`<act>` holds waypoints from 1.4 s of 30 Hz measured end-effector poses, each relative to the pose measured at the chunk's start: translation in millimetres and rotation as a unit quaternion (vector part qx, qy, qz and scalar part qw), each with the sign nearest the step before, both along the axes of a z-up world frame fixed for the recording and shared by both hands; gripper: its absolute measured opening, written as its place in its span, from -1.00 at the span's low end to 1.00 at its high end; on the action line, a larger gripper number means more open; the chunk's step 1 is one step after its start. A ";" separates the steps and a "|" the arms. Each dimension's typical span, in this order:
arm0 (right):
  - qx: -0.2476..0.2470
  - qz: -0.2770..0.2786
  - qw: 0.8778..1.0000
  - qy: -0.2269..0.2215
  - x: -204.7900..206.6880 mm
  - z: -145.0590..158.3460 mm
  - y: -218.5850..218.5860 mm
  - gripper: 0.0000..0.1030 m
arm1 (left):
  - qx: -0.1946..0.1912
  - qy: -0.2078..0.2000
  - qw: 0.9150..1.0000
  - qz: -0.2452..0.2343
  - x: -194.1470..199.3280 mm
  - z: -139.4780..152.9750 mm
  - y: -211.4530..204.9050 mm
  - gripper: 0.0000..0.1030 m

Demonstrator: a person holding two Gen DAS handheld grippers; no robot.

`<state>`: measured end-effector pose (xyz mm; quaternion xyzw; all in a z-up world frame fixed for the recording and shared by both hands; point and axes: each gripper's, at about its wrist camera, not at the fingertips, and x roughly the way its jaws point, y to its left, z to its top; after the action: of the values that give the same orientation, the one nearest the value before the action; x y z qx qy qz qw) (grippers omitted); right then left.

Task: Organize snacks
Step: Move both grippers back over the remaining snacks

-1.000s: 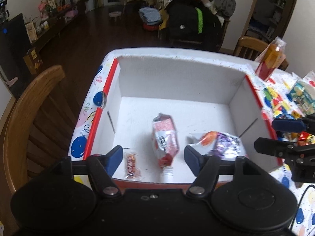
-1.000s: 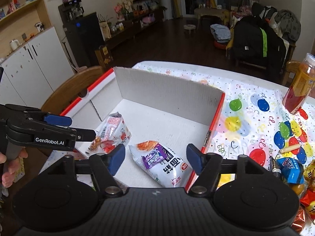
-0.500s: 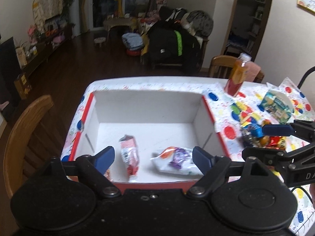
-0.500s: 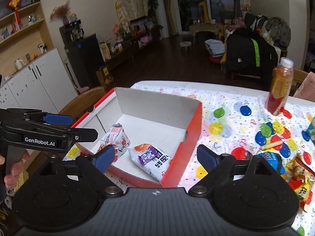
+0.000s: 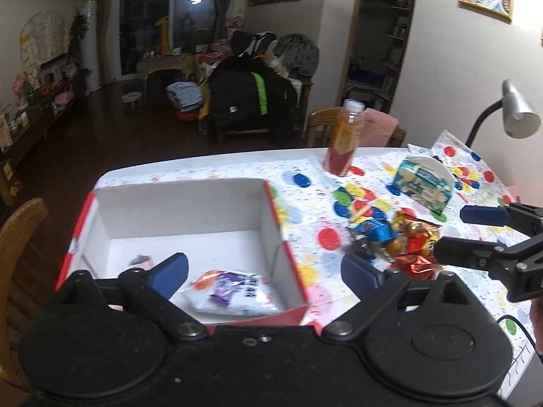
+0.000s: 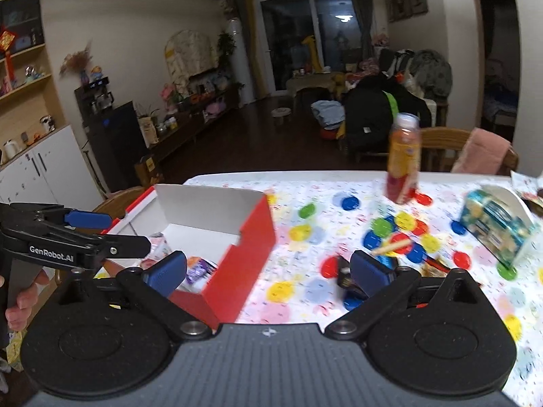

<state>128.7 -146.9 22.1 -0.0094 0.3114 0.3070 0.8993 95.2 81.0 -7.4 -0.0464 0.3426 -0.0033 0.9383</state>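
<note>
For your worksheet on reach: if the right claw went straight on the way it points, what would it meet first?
Probably the balloon-patterned tablecloth just right of the red cardboard box; the right claw is open and empty. Depth is unclear.

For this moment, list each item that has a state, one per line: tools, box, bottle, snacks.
Left tool: open, holding nothing.
Right tool: open, holding nothing.
Red box: open-topped, on the table.
White and purple snack bag: lying flat inside the box.
Orange bottle: upright, capped.
Loose snack pile: on the tablecloth, outside the box.
Desk lamp: looks unlit.
</note>
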 end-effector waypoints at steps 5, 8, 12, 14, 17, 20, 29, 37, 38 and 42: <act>-0.002 -0.034 0.999 0.019 2.4 -8.0 -39.7 1.00 | -0.001 -0.009 1.000 -0.019 3.5 -4.2 -26.1 0.98; -0.023 -0.060 0.998 0.019 2.7 -15.8 -60.8 1.00 | -0.004 -0.017 0.999 -0.035 7.0 -7.5 -45.2 0.99; -0.030 -0.082 0.996 0.023 6.7 -30.1 -87.9 1.00 | 0.007 -0.027 0.998 -0.051 11.4 -18.3 -75.3 0.99; -0.038 -0.082 0.995 0.029 10.7 -36.0 -97.7 1.00 | 0.004 -0.026 0.998 -0.060 13.9 -25.7 -90.1 0.99; -0.053 -0.095 0.994 0.032 16.3 -44.8 -109.6 1.00 | -0.001 -0.017 0.997 -0.075 18.0 -39.4 -111.8 0.99; -0.055 -0.110 0.992 0.038 22.9 -54.3 -122.7 1.00 | -0.008 -0.008 0.996 -0.092 21.1 -52.4 -130.6 0.99; -0.065 -0.114 0.987 0.087 55.3 -83.3 -136.4 1.00 | 0.000 0.015 0.990 -0.138 27.6 -90.8 -180.1 0.99; -0.071 -0.086 0.987 0.116 77.5 -103.3 -123.2 1.00 | -0.005 0.054 0.986 -0.159 39.3 -124.4 -204.9 0.79; -0.068 -0.083 0.986 0.124 80.9 -106.0 -121.5 1.00 | -0.007 0.058 0.986 -0.159 41.0 -128.1 -206.6 0.76; -0.050 -0.069 0.983 0.162 94.5 -118.5 -114.4 1.00 | -0.005 0.071 0.985 -0.156 48.0 -140.7 -211.2 0.58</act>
<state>223.2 -261.2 -96.4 0.0177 0.4680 0.2254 0.8543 143.2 -130.1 -148.1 0.0025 0.4113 -0.1482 0.8994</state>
